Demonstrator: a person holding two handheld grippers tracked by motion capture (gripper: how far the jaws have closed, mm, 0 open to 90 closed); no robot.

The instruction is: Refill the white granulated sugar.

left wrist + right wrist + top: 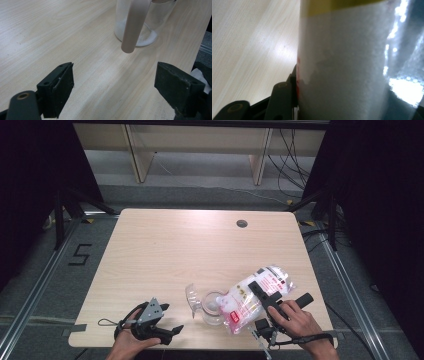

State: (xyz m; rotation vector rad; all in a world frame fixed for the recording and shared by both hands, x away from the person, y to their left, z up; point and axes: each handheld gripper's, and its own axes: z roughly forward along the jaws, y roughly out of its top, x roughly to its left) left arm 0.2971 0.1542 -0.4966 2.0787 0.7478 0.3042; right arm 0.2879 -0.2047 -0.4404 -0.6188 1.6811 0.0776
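Bag tipped over glass jar, near the table's front edge.
Right gripper (267, 302) clamps clear plastic bag of white granules (252, 297) above clear glass jar (214, 307); left gripper (167, 332) idle, jaws apart, at front edge of pale wooden table (200, 245).

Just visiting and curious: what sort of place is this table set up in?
Probably a lab or recording studio, not a kitchen: a bare wooden table is hemmed by black curtains, floor rails and loose cables, while a person pours from a bag into a clear jar.
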